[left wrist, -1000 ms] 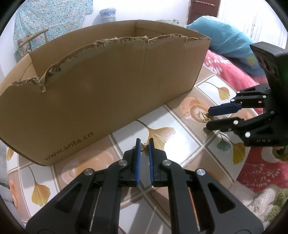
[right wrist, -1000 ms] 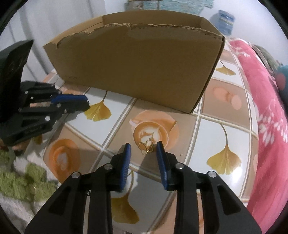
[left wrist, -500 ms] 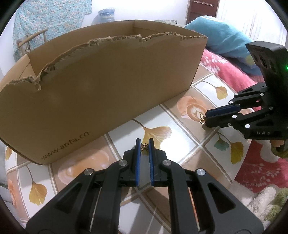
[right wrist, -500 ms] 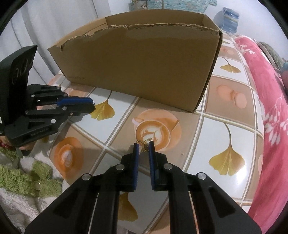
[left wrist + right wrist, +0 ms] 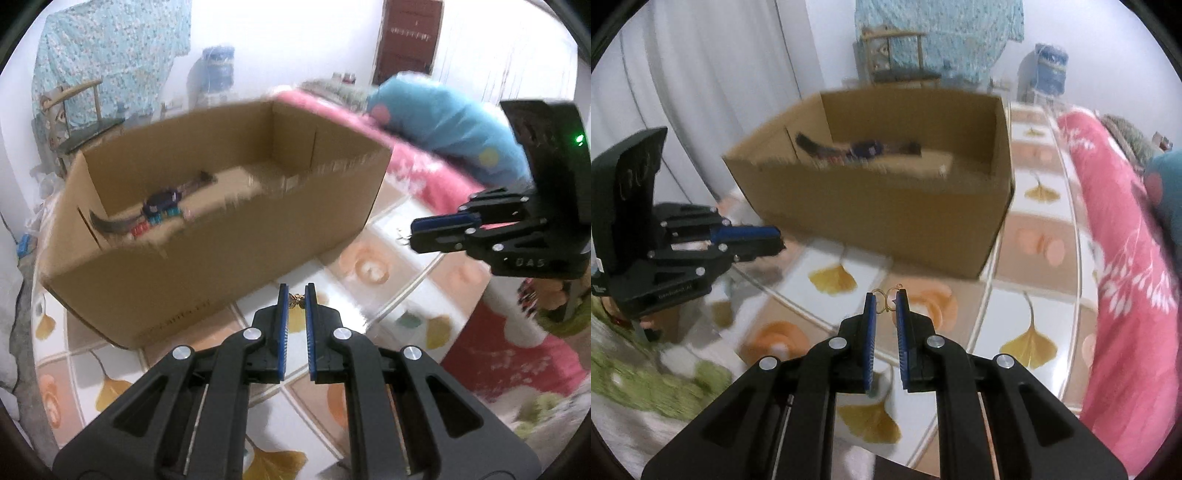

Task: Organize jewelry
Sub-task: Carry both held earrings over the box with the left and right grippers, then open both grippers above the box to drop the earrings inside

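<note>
Our left gripper [image 5: 296,295] is pinched nearly closed on a small gold butterfly-shaped earring [image 5: 296,301], which sits right at the tips of the blue pads [image 5: 283,328]. Our right gripper [image 5: 885,301] is likewise clamped narrow on a thin gold wire earring [image 5: 886,298], whose loops stick up just past its tips; its jaws have just been closing, and the piece is now caught between them. Both pieces are clear of the counter [image 5: 1027,314], a glass-topped surface over a ginkgo-leaf and coffee-cup patterned cloth. Each gripper shows in the other's view, well apart to the side. Beyond them stands the open cardboard box [image 5: 221,236], its torn front edge low enough that we can see inside, where a few darker items [image 5: 162,206] lie along the bottom, too blurred to name, though probably jewelry already put away. Past the box are a pink bedspread [image 5: 1126,266] and a blue pillow [image 5: 443,114]. We judge the picking step done for these two pieces; what is left is to carry them over the rim and let them go inside. We cannot tell whether more loose pieces wait on the counter.
</note>
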### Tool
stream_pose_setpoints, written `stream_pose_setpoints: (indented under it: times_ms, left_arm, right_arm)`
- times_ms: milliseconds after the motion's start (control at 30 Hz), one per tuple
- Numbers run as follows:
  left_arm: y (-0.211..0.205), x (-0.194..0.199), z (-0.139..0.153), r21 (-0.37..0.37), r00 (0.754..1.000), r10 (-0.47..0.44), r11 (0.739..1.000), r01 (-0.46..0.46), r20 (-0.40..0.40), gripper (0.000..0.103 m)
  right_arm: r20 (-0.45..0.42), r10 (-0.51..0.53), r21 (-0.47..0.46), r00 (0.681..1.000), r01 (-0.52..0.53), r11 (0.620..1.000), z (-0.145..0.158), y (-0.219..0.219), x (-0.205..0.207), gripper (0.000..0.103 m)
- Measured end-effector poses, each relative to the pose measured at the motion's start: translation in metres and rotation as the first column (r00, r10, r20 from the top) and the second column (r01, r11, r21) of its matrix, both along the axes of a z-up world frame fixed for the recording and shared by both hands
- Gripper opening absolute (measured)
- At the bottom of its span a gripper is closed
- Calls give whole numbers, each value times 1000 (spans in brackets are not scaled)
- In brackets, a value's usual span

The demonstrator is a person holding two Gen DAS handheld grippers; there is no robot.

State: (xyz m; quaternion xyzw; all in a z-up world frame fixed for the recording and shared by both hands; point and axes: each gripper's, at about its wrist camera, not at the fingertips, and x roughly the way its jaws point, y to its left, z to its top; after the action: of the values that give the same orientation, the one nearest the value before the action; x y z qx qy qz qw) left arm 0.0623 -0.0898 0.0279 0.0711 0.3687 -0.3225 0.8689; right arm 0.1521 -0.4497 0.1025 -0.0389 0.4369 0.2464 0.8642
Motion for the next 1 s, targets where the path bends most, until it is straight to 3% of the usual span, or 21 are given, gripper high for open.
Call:
stream_pose_setpoints:
  times_ms: [167,300,367,500,667,867,1000]
  left_arm:
    - [12,9,54,-78,997,-12,997,18,80,8]
    - [6,43,75,-87,996,-11,996,18,87,8]
    - [1,68,74,-76,999,-3,997,7,54,8]
    - [-11,124,54,-55,994,-10,999,4,-113,8]
    - [-18,173,29,-29,951,-22,999,13,-307,8]
    - [-30,194,6,41,912,-4,999,23,-410,8]
    - [-34,201,-7,77,887,15,997,23,-462,8]
  right_arm:
    - [114,27,69,993,-35,997,43,16,6,11]
    - [161,44,104,986,-61,993,61,25,37,11]
    - [152,44,86,987,-57,995,57,32,51,11]
    - [53,58,60,997,-61,996,35,46,91,11]
    - [-57,80,-12,995,-81,997,15,66,129,11]
    - [-171,68,-64,983,-80,995,-5,76,161,11]
    - [-201,44,-88,979,-63,994,-16,77,173,11]
